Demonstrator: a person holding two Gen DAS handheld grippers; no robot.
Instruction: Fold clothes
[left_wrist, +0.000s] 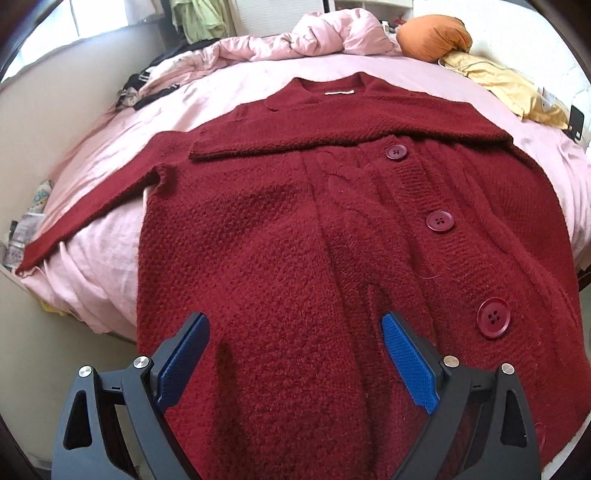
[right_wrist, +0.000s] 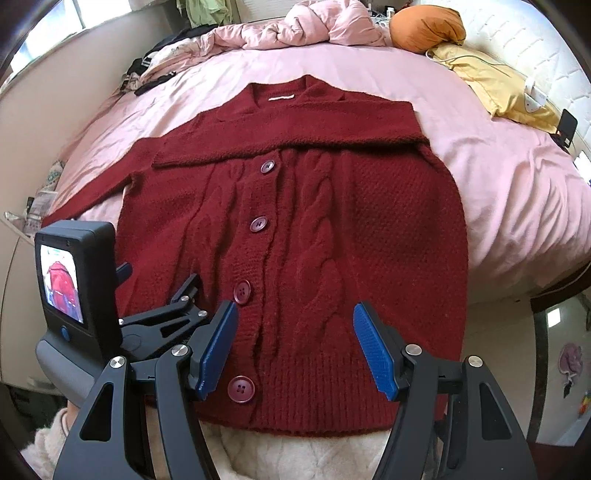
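Red cardigan (right_wrist: 314, 236) lies lengthwise, collar pointing away.

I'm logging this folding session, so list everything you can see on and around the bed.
cardigan: one, dark red, flat on the bed, one sleeve folded across the chest
buttons: four showing, dark red, down the cardigan front
sheet: one, pink, covering the bed
duvet: one, pink, bunched at the far end
pillow: one, orange, far right
cloth: one, yellow, right edge
dark clothes: small pile, far left
left gripper: black with blue pads, open over the hem
right gripper: same, open
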